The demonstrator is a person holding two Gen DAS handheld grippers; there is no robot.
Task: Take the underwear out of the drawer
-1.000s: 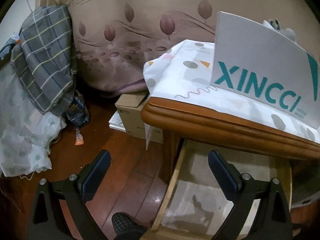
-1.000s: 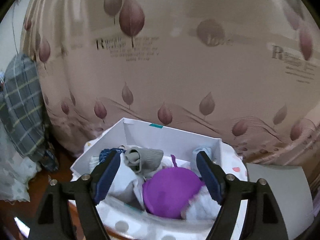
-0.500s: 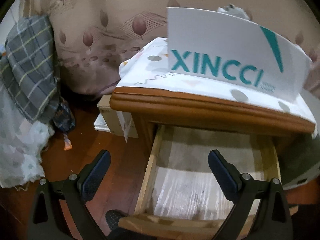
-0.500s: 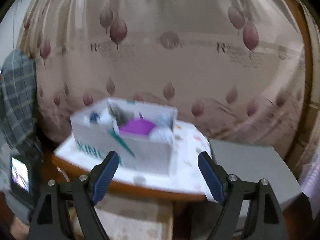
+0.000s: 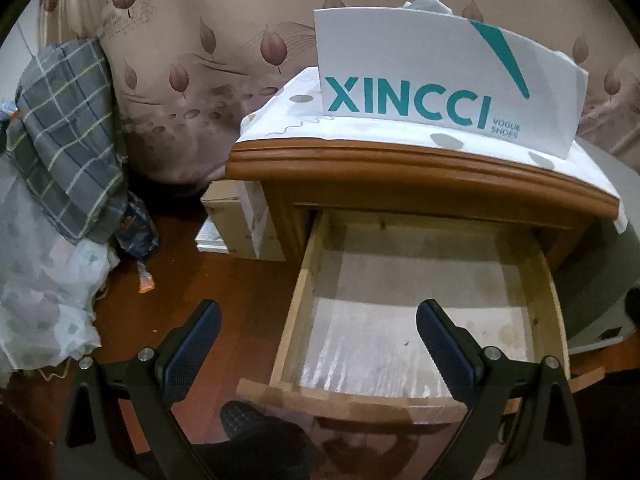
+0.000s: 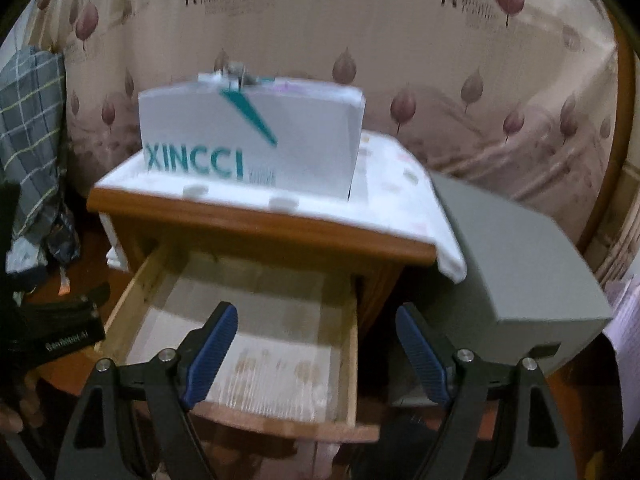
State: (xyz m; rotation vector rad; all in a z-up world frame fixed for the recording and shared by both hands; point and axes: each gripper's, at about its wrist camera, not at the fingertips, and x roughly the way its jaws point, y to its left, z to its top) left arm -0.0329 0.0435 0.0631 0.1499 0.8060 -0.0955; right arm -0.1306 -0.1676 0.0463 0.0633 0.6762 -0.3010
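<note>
Ahead of and below both spread, empty grippers, left [image 5: 318, 326] and right [image 6: 316, 334], the nightstand's wooden drawer [image 5: 420, 304] stands pulled out, its lined floor bare with no underwear visible in it. A reach into the drawer would likely close on nothing, since any garments seem to sit in the white XINCCI shoebox [image 5: 444, 80] beyond the fingertips. Its high wall hides the contents; only a grey scrap [image 5: 428, 2] shows above the rim.

Drawer [image 5: 416, 320] pulled out, top unobstructed; nightstand top [image 5: 420, 168] overhangs rear; grey box [image 6: 520, 264] flanks right
</note>
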